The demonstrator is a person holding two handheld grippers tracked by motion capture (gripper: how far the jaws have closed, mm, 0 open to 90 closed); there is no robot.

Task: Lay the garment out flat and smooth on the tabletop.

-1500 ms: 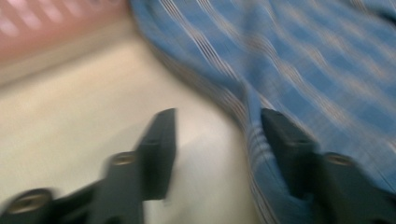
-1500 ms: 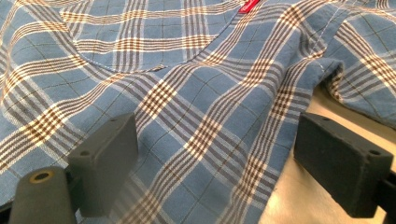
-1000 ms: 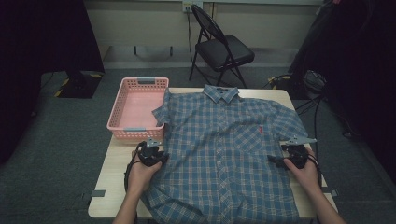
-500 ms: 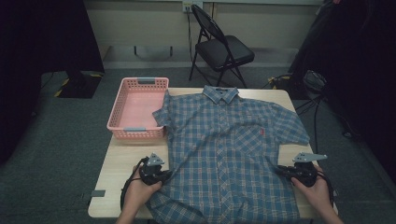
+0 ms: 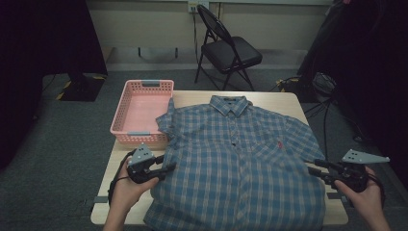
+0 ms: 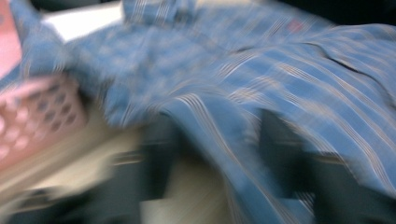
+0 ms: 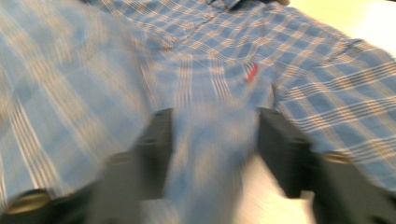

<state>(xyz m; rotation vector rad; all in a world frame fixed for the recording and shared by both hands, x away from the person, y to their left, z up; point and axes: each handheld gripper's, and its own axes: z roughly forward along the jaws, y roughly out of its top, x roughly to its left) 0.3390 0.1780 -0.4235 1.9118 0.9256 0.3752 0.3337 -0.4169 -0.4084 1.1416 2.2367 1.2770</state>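
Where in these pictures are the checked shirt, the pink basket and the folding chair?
checked shirt [image 5: 240, 159]: high view, middle of its front.
pink basket [image 5: 142, 85]: high view, far rim.
folding chair [image 5: 235, 50]: high view, its dark seat.

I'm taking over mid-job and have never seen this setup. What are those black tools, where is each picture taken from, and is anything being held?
A person works with two hand-held grippers, with no robot arm. The high view looks down on the table: the left gripper and right gripper sit at opposite edges of a blue plaid shirt, spread flat and buttoned. A pink basket stands beside it, under one sleeve. The other two pictures come from cameras riding on each gripper, looking along its black jaws. Both are blurred. Both grippers' jaws have just been opening; cloth lies between them, but nothing looks clamped.
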